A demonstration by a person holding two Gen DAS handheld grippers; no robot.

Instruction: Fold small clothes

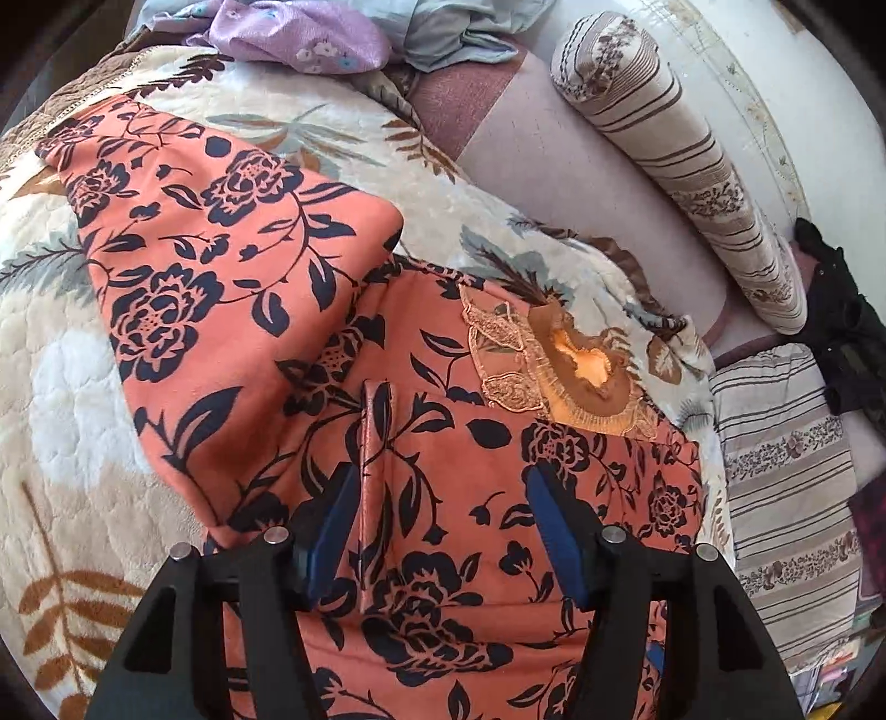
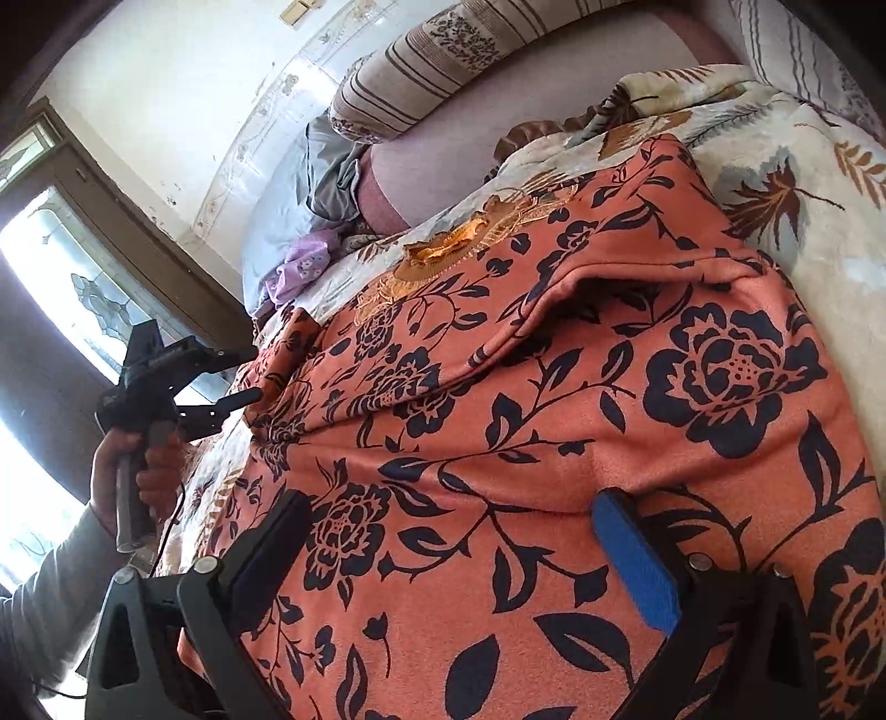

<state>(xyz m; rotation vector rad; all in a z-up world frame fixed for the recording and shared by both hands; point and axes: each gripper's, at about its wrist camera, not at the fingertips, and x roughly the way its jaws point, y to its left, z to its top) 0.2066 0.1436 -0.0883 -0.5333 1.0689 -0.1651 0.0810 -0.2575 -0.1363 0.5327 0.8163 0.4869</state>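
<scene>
A coral garment [image 1: 232,266] with a dark floral print lies spread on the bed, its gold embroidered neckline [image 1: 554,365] toward the far side. My left gripper [image 1: 443,526] hovers open over its middle. A thin raised crease of the fabric [image 1: 376,443] stands between the jaws, close to the left pad and not pinched. In the right wrist view the same garment [image 2: 554,387] fills the frame. My right gripper [image 2: 454,554] is open just above it, nothing between its blue pads. The left gripper [image 2: 255,374] shows there at the garment's left edge, held by a hand [image 2: 138,459].
The garment rests on a cream leaf-print blanket [image 1: 66,387]. A striped bolster [image 1: 681,166] and a striped pillow [image 1: 786,487] lie to the right, with a black cloth [image 1: 847,332] beyond. Purple [image 1: 299,33] and grey-blue clothes [image 1: 454,27] are heaped at the far end. A window [image 2: 66,277] stands left.
</scene>
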